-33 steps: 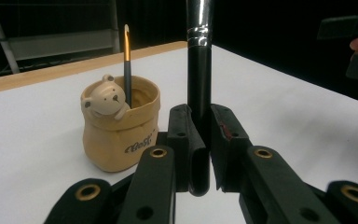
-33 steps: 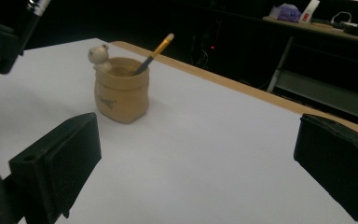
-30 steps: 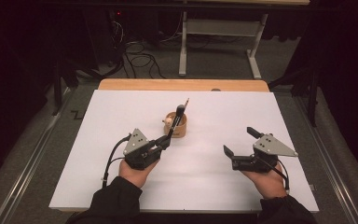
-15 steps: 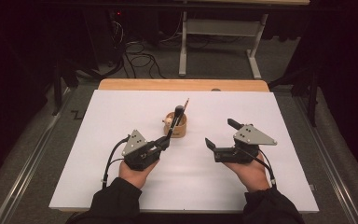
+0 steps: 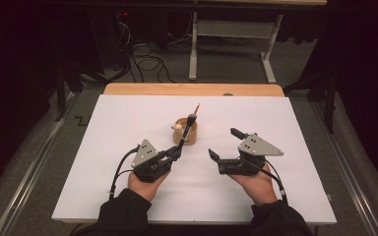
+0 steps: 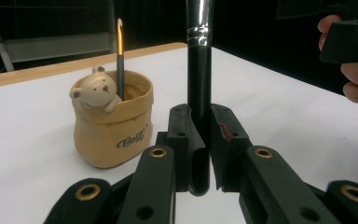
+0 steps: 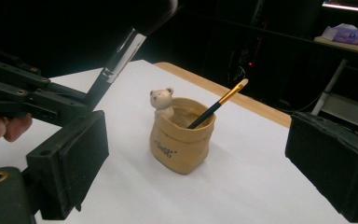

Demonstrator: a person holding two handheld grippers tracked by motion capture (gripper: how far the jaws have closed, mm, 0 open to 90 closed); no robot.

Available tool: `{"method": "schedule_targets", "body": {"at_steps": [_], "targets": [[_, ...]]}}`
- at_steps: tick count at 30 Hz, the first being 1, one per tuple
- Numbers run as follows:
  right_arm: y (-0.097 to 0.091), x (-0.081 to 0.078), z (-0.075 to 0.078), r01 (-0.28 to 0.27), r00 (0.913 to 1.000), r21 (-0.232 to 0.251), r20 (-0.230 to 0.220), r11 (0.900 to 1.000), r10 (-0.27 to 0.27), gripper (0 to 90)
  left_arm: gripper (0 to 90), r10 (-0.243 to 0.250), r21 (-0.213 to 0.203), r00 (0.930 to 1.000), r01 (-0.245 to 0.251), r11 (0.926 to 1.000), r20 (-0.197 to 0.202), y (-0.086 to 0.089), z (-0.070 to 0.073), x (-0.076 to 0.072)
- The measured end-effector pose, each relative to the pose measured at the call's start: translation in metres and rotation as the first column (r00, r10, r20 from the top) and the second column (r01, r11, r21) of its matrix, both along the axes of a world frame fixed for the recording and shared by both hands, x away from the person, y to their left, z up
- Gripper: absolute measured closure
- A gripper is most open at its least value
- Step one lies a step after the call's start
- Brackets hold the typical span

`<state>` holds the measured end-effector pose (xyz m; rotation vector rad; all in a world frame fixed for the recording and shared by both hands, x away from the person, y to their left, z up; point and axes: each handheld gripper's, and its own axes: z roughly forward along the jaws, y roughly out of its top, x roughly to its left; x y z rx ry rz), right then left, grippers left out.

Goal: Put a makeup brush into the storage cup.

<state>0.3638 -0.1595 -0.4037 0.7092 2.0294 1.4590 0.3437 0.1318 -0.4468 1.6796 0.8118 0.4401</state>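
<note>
A tan pot with a small bear on its rim (image 5: 186, 132) stands mid-table, and a thin gold-tipped brush (image 5: 196, 108) leans in it. My left gripper (image 5: 174, 153) sits just in front of the pot, shut on the handle of a black makeup brush (image 5: 188, 127) that slants up over the rim. In the left gripper view the jaws clamp that handle (image 6: 198, 93) upright, with the pot (image 6: 112, 135) to the left. My right gripper (image 5: 222, 142) is to the right of the pot, open and holding nothing. Its pads (image 7: 74, 158) frame the pot (image 7: 182, 144).
A white sheet (image 5: 128, 123) covers the table, with a wooden strip (image 5: 192, 89) along the far edge. Beyond it are a metal stand (image 5: 231, 29) and cables on the dark floor. A shelf with a purple packet (image 7: 342, 32) shows far off in the right gripper view.
My right gripper has moved left across the table, closer to the pot, jaws still wide. The left gripper and its brush have stayed put.
</note>
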Motion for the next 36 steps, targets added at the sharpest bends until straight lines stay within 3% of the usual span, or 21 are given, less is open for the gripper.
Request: {"method": "schedule_targets", "body": {"at_steps": [6,20,28,36], "targets": [[-0.002,-0.004,-0.007,-0.017,0.9994,0.01,-0.03,0.9998,0.017,7.5,79.3,-0.021,0.019,0.9997,0.021,0.9996,0.01,-0.009,-0.003,-0.006],[-0.003,-0.01,-0.009,-0.05,0.9955,0.102,-0.075,0.9936,0.058,8.4,79.3,-0.034,0.039,0.9992,0.033,0.9987,0.019,-0.025,0.003,-0.007],[-0.005,-0.007,-0.008,-0.054,0.9916,0.154,-0.108,0.9865,0.071,10.6,79.3,-0.051,0.004,0.9984,0.051,0.9987,0.024,-0.043,0.003,-0.005],[-0.004,-0.007,-0.009,-0.068,0.9865,0.209,-0.132,0.9754,0.097,15.8,79.3,-0.073,-0.002,0.9972,0.073,0.9973,0.014,-0.045,-0.005,-0.007]]}}
